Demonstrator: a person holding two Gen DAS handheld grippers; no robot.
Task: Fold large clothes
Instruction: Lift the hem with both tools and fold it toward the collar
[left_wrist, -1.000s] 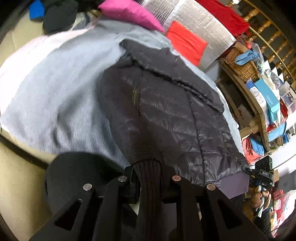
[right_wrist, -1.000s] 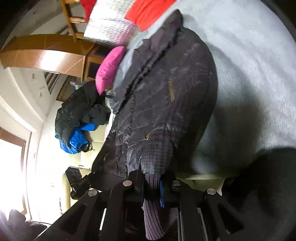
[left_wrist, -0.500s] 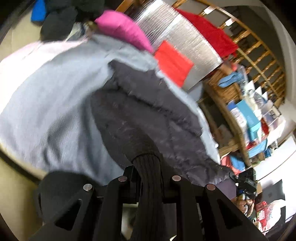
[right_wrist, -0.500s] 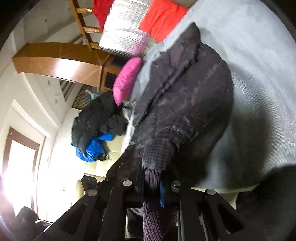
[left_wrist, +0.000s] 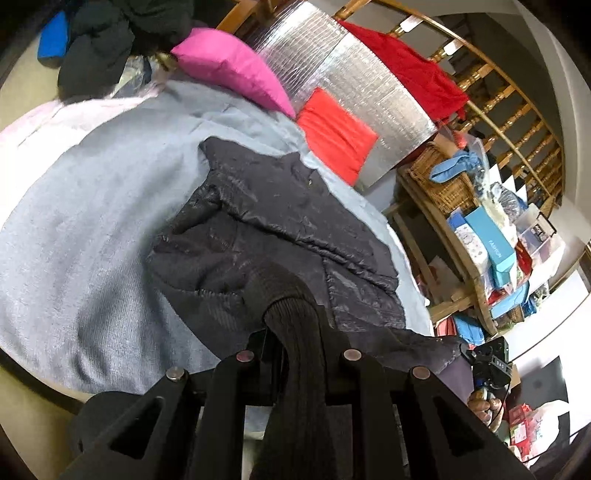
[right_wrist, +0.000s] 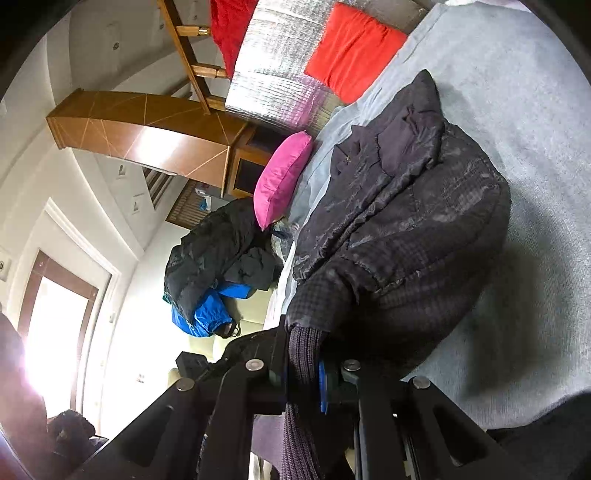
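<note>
A dark quilted puffer jacket (left_wrist: 280, 221) lies on a pale blue-grey blanket (left_wrist: 81, 206). It also shows in the right wrist view (right_wrist: 406, 221). My left gripper (left_wrist: 295, 354) is shut on the jacket's ribbed knit cuff (left_wrist: 291, 325) and holds the sleeve up, bent over the jacket's body. My right gripper (right_wrist: 303, 365) is shut on the other ribbed cuff (right_wrist: 303, 350), with that sleeve lifted over the jacket's lower part. The right gripper also appears at the far right of the left wrist view (left_wrist: 487, 362).
A pink pillow (left_wrist: 229, 70), a red cushion (left_wrist: 336, 133) and a silver foil panel (left_wrist: 343, 74) stand at the far side of the blanket. Cluttered wooden shelves (left_wrist: 480, 229) are to the right. A heap of dark and blue coats (right_wrist: 218, 258) lies beyond the pillow.
Both grippers have risen and moved toward the jacket's far end, carrying the sleeves with them. The sleeves now bunch over the jacket's body, and the jacket looks shorter.
</note>
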